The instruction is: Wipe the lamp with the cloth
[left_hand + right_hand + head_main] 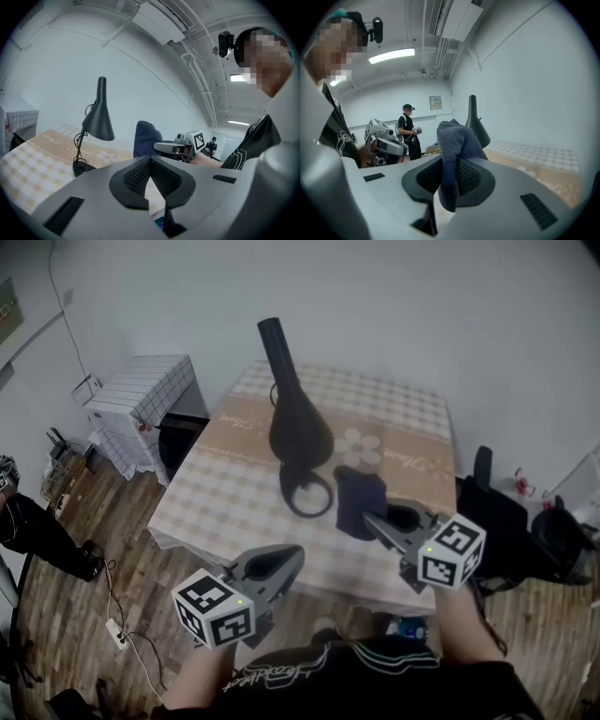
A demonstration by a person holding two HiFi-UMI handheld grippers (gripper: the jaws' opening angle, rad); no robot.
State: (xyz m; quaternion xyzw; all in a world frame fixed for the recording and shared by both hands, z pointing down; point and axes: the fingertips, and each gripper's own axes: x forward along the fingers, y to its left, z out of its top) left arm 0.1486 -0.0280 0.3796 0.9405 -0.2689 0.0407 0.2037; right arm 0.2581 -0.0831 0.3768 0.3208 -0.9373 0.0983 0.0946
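A black desk lamp (298,427) stands mid-table on the checked tablecloth (225,493), with its ring base (307,495) toward me. My right gripper (373,519) is shut on a dark blue cloth (361,501), held just right of the lamp base and apart from it. The cloth (452,140) sticks up from between the right gripper (450,164) jaws, with the lamp (476,119) behind it. My left gripper (295,554) hovers at the table's near edge, shut and holding nothing. From the left gripper (149,161), the lamp (98,119) is ahead left and the cloth (146,138) ahead.
A white tiled cabinet (141,395) stands left of the table. Dark bags and a chair (502,507) crowd the right side. A power strip (117,634) and cables lie on the wood floor. Another person (408,129) stands far off in the room.
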